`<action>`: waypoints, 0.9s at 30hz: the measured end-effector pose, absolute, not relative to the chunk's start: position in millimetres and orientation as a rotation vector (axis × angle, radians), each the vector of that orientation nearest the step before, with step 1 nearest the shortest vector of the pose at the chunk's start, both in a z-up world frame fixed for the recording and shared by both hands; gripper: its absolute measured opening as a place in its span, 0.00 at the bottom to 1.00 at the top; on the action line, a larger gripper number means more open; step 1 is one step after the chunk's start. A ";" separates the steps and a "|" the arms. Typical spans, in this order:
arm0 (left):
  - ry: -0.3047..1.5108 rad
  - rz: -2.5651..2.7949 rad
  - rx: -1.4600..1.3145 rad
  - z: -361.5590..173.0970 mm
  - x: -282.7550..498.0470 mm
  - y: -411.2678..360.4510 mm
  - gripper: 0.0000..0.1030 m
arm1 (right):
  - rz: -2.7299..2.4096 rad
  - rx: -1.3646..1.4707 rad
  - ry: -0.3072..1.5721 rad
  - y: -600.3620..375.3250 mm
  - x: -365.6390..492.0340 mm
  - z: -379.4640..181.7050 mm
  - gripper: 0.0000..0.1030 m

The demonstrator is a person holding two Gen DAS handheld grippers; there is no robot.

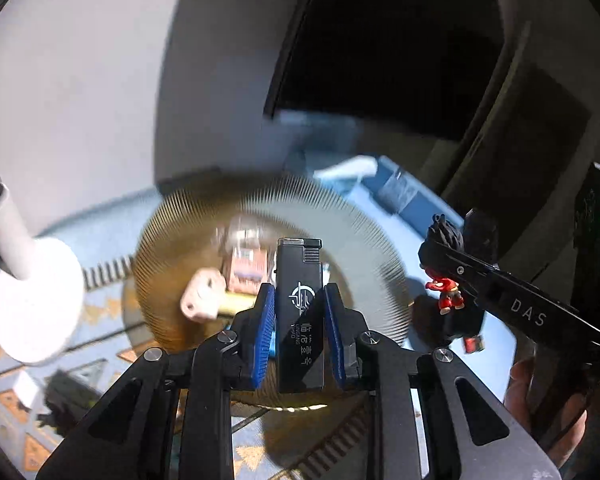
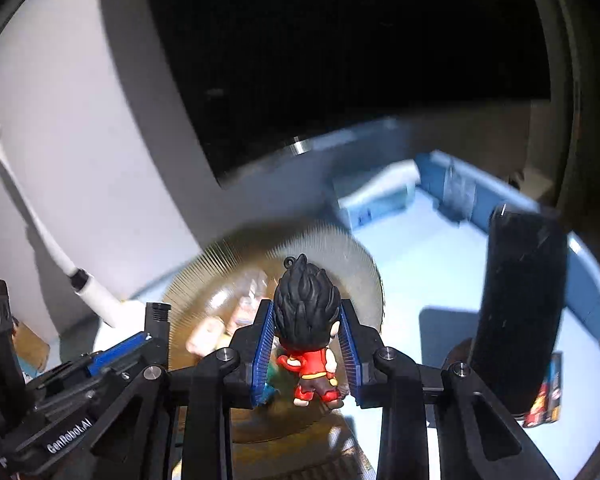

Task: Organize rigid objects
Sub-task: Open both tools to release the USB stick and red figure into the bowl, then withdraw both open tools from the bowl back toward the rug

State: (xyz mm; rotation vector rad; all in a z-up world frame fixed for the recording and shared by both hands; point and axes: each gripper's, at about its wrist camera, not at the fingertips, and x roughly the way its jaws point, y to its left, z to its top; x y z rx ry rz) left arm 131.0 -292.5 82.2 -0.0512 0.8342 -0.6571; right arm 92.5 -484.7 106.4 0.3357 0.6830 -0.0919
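Observation:
My left gripper [image 1: 299, 312] is shut on a black lighter [image 1: 300, 312] with white markings and holds it above a ribbed amber glass dish [image 1: 188, 232]. The dish holds a pink-headed key [image 1: 204, 296] and a small clear box [image 1: 246, 264]. My right gripper [image 2: 306, 344] is shut on a small figurine [image 2: 308, 332] with black spiky hair and red clothes, above the same dish [image 2: 340, 252]. The figurine also shows in the left wrist view [image 1: 446, 280], held to the right of the dish. The left gripper with the lighter [image 2: 156, 320] shows at the lower left of the right wrist view.
A white lamp base [image 1: 32, 304] and stem stand left of the dish. A blue box [image 2: 452, 184] with white items sits behind on the light-blue table. A tall black cylinder [image 2: 520, 304] stands at the right, next to a small colourful pack [image 2: 544, 400]. A dark monitor [image 2: 340, 60] is behind.

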 end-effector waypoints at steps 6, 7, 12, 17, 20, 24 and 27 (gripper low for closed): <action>0.899 -0.656 -0.035 54.3 144.3 -308.7 0.21 | -0.072 0.400 0.765 -497.8 108.3 73.9 0.30; 0.903 -0.653 -0.032 49.7 147.1 -310.8 0.21 | -0.075 0.402 0.773 -498.4 110.7 71.6 0.30; 0.906 -0.652 -0.042 54.9 144.8 -309.1 0.34 | -0.058 0.450 0.813 -506.5 115.6 60.4 0.33; 0.829 -0.641 -0.053 88.3 124.8 -270.0 0.40 | -0.069 0.459 0.724 -515.0 89.3 88.5 0.37; 0.749 -0.634 -0.098 118.8 99.3 -227.0 0.40 | -0.072 0.448 0.642 -510.7 65.6 117.9 0.43; 0.628 -0.561 -0.130 160.3 63.5 -168.4 0.40 | -0.027 0.401 0.558 -485.3 37.0 152.8 0.54; 0.550 -0.479 -0.150 185.9 34.6 -126.5 0.40 | 0.030 0.355 0.523 -457.0 20.3 172.0 0.54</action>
